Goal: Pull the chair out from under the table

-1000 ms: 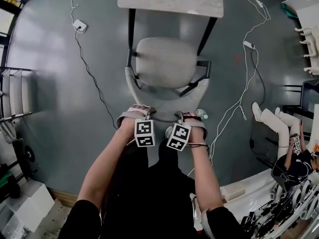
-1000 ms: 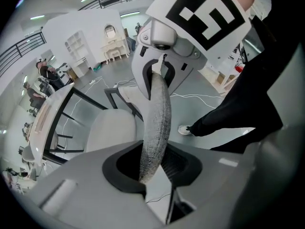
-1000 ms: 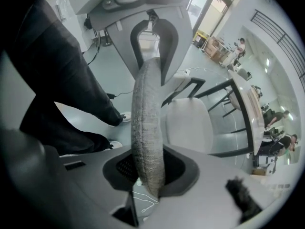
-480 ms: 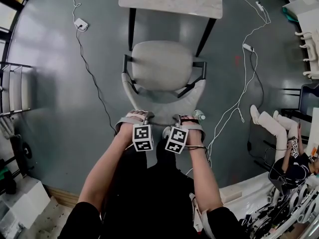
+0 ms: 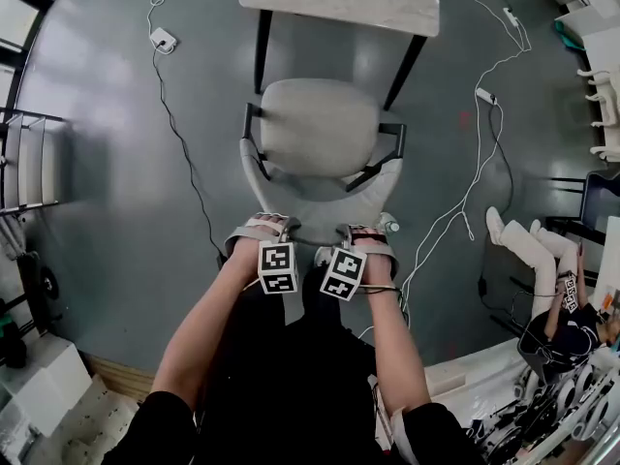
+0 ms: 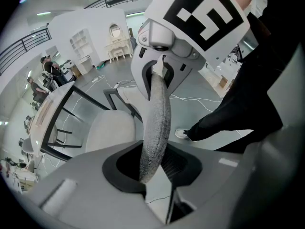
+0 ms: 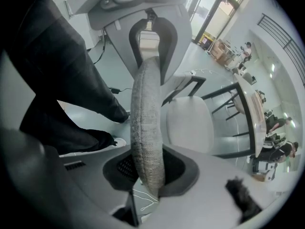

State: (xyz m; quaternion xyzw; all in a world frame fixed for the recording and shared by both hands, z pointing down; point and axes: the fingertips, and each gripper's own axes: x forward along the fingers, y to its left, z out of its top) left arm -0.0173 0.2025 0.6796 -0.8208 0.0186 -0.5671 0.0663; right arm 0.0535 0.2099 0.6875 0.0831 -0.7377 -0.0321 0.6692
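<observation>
Two grips: left claw [image 5: 263,228] and right claw [image 5: 371,237] are clamped on the backrest [image 6: 155,120]; chair [image 5: 320,124] stands just clear of the counter [image 5: 339,6]; pull both evenly, straight back, so it does not twist.

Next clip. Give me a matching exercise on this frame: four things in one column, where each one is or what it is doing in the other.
Things
1 table
2 chair seat
3 left gripper
4 adapter

Places or states
A on the floor, upper left of the head view
B clamped on the backrest
C at the top edge of the head view
D between table and backrest

Pairs: 1-C, 2-D, 3-B, 4-A
</observation>
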